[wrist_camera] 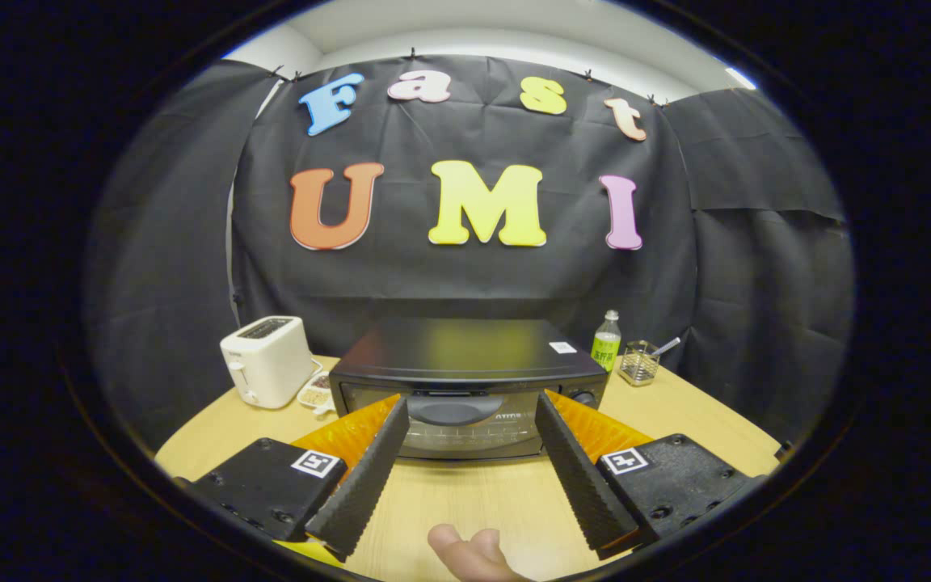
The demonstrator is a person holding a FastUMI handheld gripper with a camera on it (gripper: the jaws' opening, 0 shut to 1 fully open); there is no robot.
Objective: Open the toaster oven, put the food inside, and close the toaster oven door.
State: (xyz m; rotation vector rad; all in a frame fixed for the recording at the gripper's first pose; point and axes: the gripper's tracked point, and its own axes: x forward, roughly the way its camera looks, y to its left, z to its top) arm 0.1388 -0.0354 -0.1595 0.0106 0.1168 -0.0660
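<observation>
A white pop-up toaster (266,360) stands at ten o'clock on the wooden table (473,501), with a small tray of food (316,394) just beside it, touching or nearly so. At twelve o'clock, beyond the spread, released fingers of the gripper (472,414), sits the black toaster oven (465,384): door shut, glass front, a dark handle across the top of the door, a knob at its right (small white sticker on the lid, unreadable). Bare tabletop lies between fingers and oven. At two o'clock stand a green-labelled bottle (607,343) and a clear holder (640,362). Part of a hand (472,554) shows at six.
</observation>
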